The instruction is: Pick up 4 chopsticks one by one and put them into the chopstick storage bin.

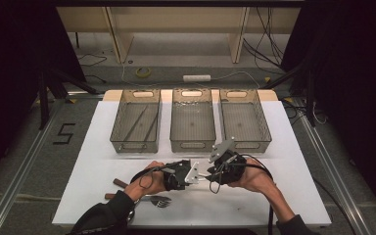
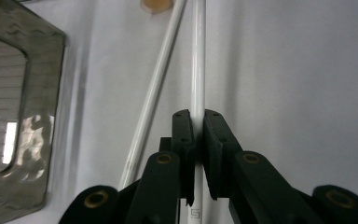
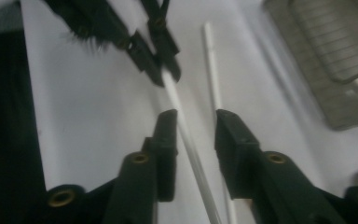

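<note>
Two white chopsticks lie on the white table; the left gripper pinches one, its mate at ten o'clock. Facing it, the right gripper stands spread around that stick, both hands meeting at table centre.

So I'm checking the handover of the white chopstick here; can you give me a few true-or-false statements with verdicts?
1. The left hand-held gripper is clamped on a white chopstick. True.
2. The right hand-held gripper pinches that chopstick. False: its jaws stand apart around it.
3. A second white chopstick lies on the table. True.
4. Two bins stand at the back of the table. False: there are three, with the middle bin between the others.
5. The left bin holds dark sticks. True.
</note>
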Demonstrator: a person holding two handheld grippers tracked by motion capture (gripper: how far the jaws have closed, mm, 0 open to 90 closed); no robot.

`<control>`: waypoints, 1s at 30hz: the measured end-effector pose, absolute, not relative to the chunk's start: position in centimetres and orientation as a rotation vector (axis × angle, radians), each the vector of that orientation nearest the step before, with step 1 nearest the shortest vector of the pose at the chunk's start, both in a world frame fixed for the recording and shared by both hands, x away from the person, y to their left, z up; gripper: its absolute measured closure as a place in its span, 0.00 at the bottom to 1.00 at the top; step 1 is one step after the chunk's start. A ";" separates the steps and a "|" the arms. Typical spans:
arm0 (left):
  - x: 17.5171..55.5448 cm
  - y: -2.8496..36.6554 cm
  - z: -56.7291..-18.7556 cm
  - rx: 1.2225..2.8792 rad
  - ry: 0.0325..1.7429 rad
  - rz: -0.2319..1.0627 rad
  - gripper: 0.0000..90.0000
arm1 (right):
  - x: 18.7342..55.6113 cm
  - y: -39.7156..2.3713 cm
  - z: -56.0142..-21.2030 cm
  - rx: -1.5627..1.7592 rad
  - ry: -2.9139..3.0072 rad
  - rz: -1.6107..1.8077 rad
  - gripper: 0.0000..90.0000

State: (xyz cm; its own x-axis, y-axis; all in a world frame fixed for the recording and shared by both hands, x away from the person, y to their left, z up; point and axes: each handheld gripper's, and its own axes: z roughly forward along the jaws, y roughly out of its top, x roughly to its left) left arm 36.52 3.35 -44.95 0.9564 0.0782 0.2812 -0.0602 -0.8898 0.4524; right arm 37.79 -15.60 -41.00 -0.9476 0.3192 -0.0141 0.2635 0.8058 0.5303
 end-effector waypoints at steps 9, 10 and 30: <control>37.3 4.5 -43.7 2.616 0.122 0.422 0.93 | 37.8 -17.7 -38.4 0.636 2.681 1.140 0.52; 37.4 4.7 -43.5 2.615 0.143 0.423 0.93 | 37.7 -17.8 -38.2 0.649 2.663 1.159 0.50; 40.8 10.8 -39.7 2.287 0.774 0.309 0.93 | 35.5 -20.7 -41.2 0.878 2.408 1.511 0.36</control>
State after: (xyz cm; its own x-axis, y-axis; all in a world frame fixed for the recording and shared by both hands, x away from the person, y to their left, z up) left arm 40.82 10.82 -39.71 0.7937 0.6083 0.0034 0.4434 -0.5822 0.6815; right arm 35.46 -20.65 -41.17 -0.8133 0.5584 0.1636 0.3901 0.3147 0.8653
